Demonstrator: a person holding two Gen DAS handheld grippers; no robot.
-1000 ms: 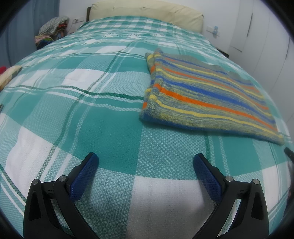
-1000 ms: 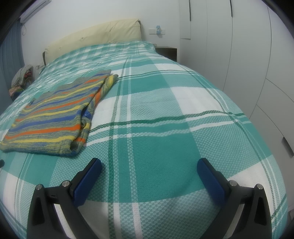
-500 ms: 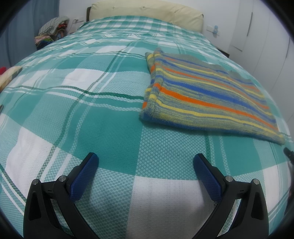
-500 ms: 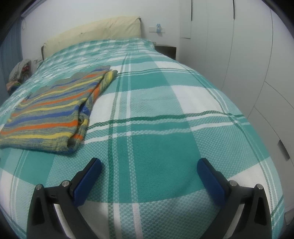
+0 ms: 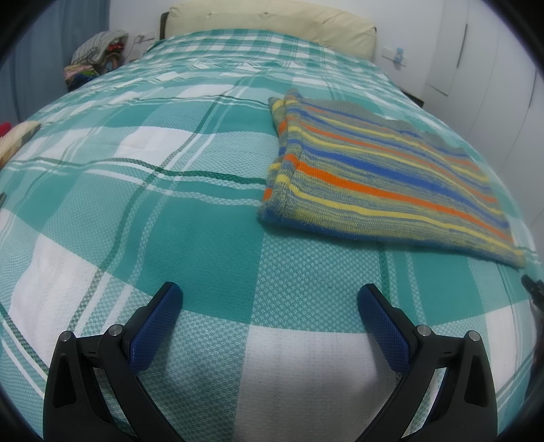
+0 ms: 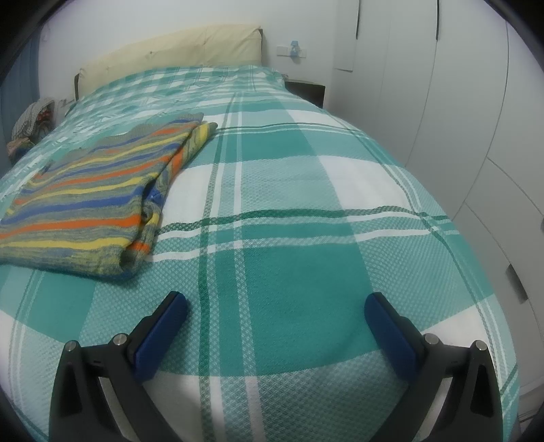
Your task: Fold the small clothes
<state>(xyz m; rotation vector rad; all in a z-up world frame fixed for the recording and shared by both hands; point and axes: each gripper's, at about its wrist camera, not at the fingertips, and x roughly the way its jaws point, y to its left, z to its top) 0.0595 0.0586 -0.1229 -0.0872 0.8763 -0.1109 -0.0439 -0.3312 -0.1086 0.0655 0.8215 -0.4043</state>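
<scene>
Both my left tongs (image 5: 268,299) and right tongs (image 6: 275,306) gape wide, empty, above the bed (image 5: 204,244); the folded striped garment (image 5: 384,176) lies flat between them.

The left tool (image 5: 268,306) hovers low with its jaws spread wide, gripping nothing; the right tool (image 6: 276,314) does likewise.

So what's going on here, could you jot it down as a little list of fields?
surface: bed with a teal and white checked cover
garment: striped knit, lying folded flat on the cover
left tongs: open, holding nothing, near the garment's edge
right tongs: open, holding nothing, garment off to their left
headboard: cream cushion
beside the bed: pile of clothes, white cupboards
</scene>
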